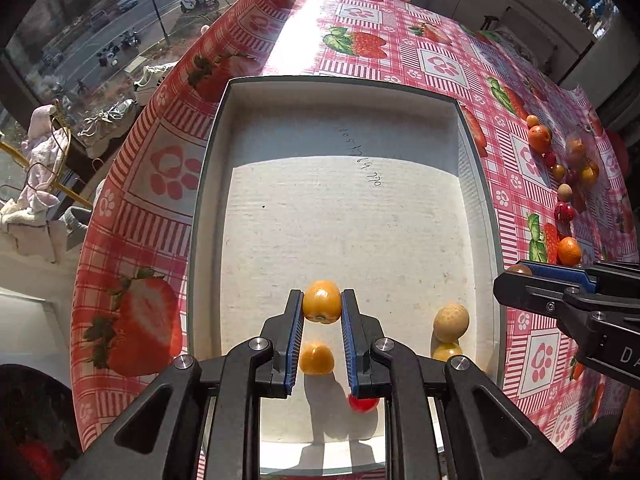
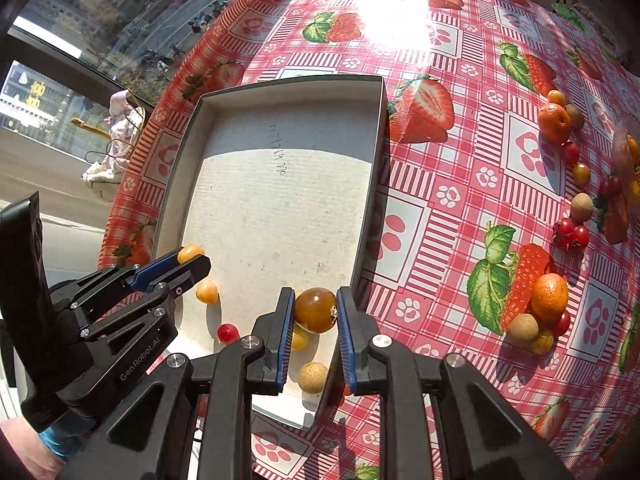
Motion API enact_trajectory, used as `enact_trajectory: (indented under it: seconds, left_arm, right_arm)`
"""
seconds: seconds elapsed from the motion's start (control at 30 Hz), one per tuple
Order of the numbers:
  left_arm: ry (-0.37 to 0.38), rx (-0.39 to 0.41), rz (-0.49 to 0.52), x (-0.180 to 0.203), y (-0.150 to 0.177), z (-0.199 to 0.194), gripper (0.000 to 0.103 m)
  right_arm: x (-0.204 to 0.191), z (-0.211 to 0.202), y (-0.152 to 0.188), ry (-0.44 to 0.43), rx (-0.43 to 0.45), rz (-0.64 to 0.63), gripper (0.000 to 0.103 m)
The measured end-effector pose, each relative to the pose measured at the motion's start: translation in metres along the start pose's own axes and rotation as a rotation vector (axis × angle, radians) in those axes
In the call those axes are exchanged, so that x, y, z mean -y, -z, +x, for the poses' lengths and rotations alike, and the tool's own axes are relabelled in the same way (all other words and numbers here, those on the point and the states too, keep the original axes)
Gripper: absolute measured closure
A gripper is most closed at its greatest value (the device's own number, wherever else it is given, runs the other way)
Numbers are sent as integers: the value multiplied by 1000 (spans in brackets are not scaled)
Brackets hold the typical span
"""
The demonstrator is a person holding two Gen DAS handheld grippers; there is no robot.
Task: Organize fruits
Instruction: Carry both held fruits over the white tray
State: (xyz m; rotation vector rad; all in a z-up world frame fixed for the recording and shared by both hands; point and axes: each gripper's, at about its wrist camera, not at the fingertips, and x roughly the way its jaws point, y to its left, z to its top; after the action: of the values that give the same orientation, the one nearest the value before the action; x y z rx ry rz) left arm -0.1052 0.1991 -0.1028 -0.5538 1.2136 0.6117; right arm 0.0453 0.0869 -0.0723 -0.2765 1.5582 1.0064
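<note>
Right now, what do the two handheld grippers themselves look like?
Both the left gripper and the right gripper are matte black, with angular linkage arms and silver pivot bolts. Their fingers carry ribbed blue pads. The left body reads "GenRobot.AI" in the right wrist view, above a blue handle.

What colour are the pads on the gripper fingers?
Blue. The pads on the right gripper show best in the right wrist view, pressing a brownish-orange fruit.

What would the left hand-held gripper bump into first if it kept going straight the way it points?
Probably the pale floor of the box. The left hand-held gripper, shut on a yellow-orange fruit, points steeply down over it; another yellow fruit lies close below, so depth is uncertain.
</note>
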Motion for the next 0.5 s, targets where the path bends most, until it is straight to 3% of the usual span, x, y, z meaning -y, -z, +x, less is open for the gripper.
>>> enact_trajectory:
  seconds: [0.5]
  left_arm:
    - [-50,-64,49,-4,-1,27,83]
  right_arm:
    - [-23,68,-18,73,-104,-57,78]
